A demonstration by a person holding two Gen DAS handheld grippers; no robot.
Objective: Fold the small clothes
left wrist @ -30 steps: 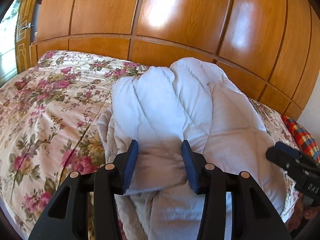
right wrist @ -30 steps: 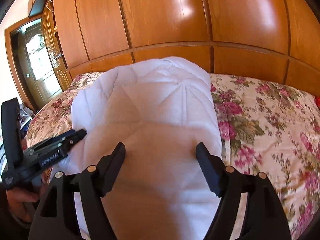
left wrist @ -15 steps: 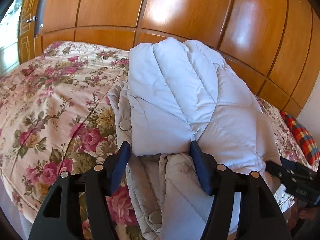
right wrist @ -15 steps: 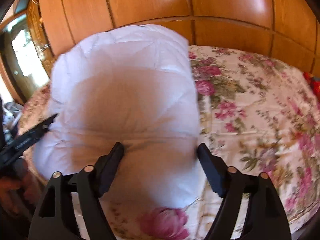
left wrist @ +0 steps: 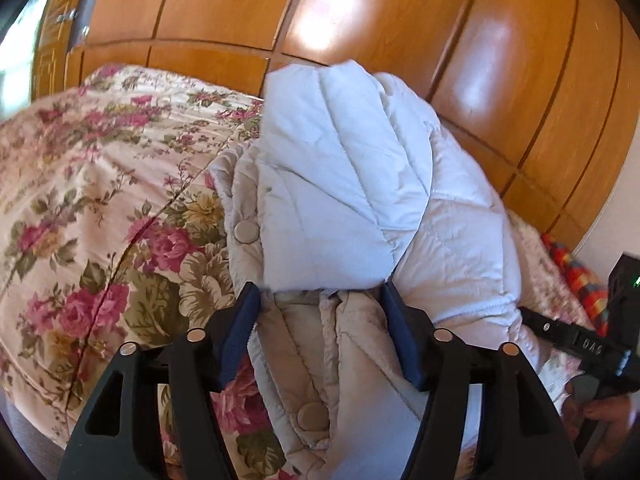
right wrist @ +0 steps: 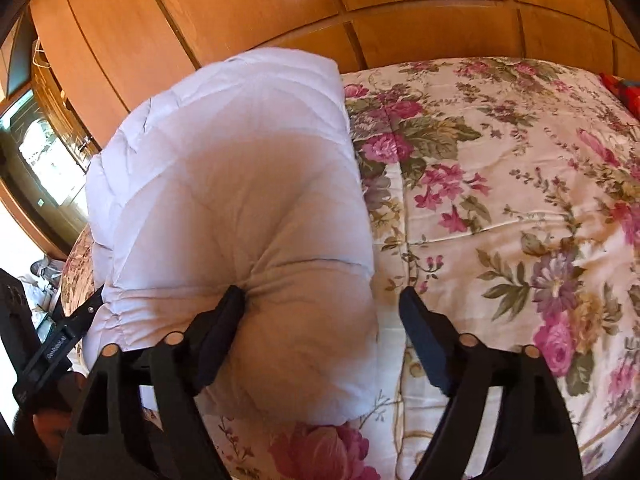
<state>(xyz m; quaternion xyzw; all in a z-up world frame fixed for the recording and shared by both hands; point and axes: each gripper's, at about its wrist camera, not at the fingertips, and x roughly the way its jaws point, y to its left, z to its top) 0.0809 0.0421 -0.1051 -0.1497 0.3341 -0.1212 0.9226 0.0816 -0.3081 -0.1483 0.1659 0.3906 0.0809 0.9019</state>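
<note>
The white quilted jacket (left wrist: 360,184) lies bunched on the floral bed (right wrist: 500,184), ahead of and between both sets of wide-open, empty jaws; puffy, light and probably slippery, it looks best pinched at a stitched hem, not its padding

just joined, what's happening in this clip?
A person with a handheld gripper in each hand is folding a white quilted jacket on a floral bedspread. The jacket is already bundled, with its snap placket showing on the left side. The left gripper is open at the bundle's near edge. The right gripper is also open, one of its fingers pressing into the padding.
</note>
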